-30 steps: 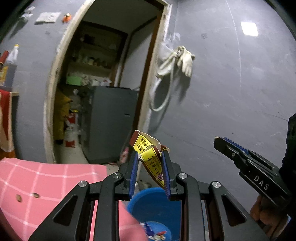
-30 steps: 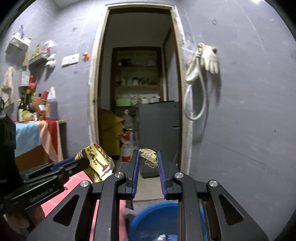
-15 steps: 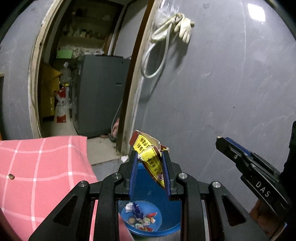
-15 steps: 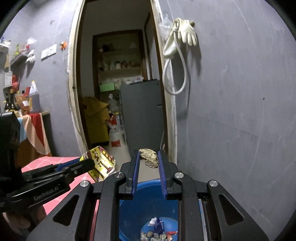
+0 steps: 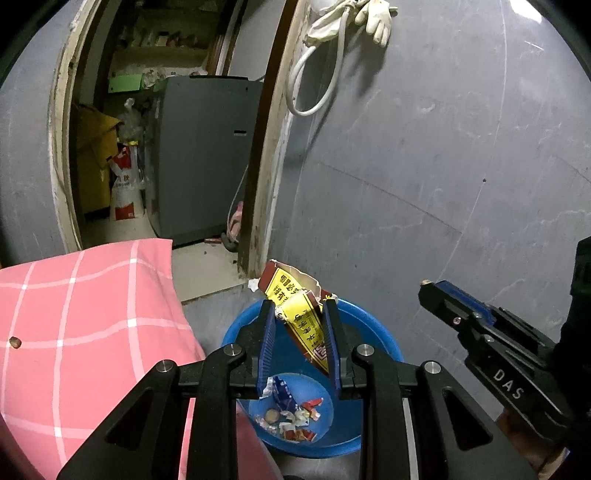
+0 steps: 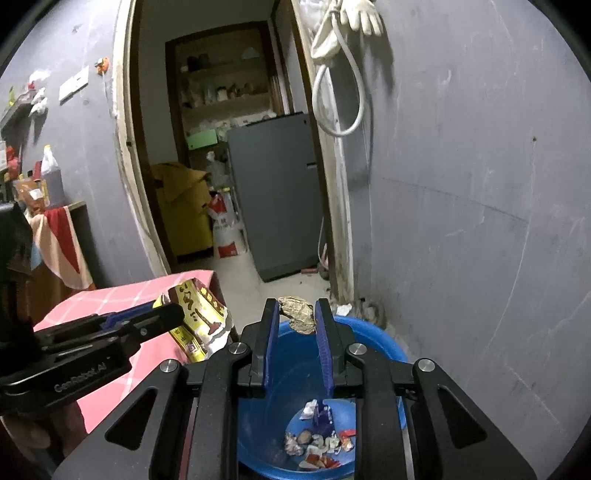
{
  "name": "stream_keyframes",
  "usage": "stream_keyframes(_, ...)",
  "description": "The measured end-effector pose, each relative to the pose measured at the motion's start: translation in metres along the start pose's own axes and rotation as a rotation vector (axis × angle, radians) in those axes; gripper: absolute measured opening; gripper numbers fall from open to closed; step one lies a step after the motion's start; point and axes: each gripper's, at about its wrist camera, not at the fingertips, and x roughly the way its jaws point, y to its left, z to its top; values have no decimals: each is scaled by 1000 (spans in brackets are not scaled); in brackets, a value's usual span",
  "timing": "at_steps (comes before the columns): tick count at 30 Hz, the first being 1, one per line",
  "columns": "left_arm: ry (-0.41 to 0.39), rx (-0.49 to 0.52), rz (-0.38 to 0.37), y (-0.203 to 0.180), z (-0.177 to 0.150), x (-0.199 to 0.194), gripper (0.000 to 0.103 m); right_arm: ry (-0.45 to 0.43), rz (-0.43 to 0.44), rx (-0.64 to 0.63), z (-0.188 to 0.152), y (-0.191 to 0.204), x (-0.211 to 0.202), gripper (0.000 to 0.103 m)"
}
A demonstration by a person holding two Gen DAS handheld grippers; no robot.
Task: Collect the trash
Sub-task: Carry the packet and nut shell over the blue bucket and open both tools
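yellow wrapper (image 5: 301,315) clamped in left gripper (image 5: 300,314), above blue bin (image 5: 384,341)

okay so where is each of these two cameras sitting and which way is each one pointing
Left wrist: on the left gripper, looking forward and down past its yellow wrapper into the blue bin; the right gripper shows at right.
Right wrist: on the right gripper, pinching a crumpled brown scrap above the bin.
Shared: bin, doorway, hanging glove.
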Motion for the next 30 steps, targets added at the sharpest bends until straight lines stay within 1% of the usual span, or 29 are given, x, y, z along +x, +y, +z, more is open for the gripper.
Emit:
stream_keyframes(7,48,-4,4,5,-2,13,22,51,-3,28,-4,-6,12,19)
stream_keyframes(10,62,-10,2,6,-4,12,22,65,-6,42,-3,-8,15,20)
stream_keyframes(14,73,-18,1,7,-3,13,23,75,-10,55,-2,-10,18,32)
stream_keyframes(15,74,-18,2,6,-3,11,24,75,-10,60,-2,-11,18,32)
stream_keyframes(18,65,-18,6,8,-2,8,33,73,-11,65,-2,-11,16,32)
stream_keyframes(20,57,-22,6,8,-2,5,33,67,-14,65,-1,-10,14,34)
stream_keyframes(22,48,-24,11,10,-1,1,34,59,-16,64,1,-9,11,38)
stream_keyframes(23,44,-24,14,11,-1,-2,34,54,-17,65,2,-7,9,42)
stream_keyframes(24,39,-25,17,12,0,-5,35,43,-16,65,3,-7,6,45)
stream_keyframes(26,24,-31,25,14,2,-12,42,22,-17,63,6,-6,1,49)
stream_keyframes(28,-4,-42,30,17,4,-23,55,-1,-19,58,10,-4,-7,50)
stream_keyframes(29,-19,-48,33,17,6,-28,58,-11,-20,56,12,-2,-10,52)
stream_keyframes(30,-38,-53,37,19,8,-35,62,-21,-21,52,14,0,-14,59)
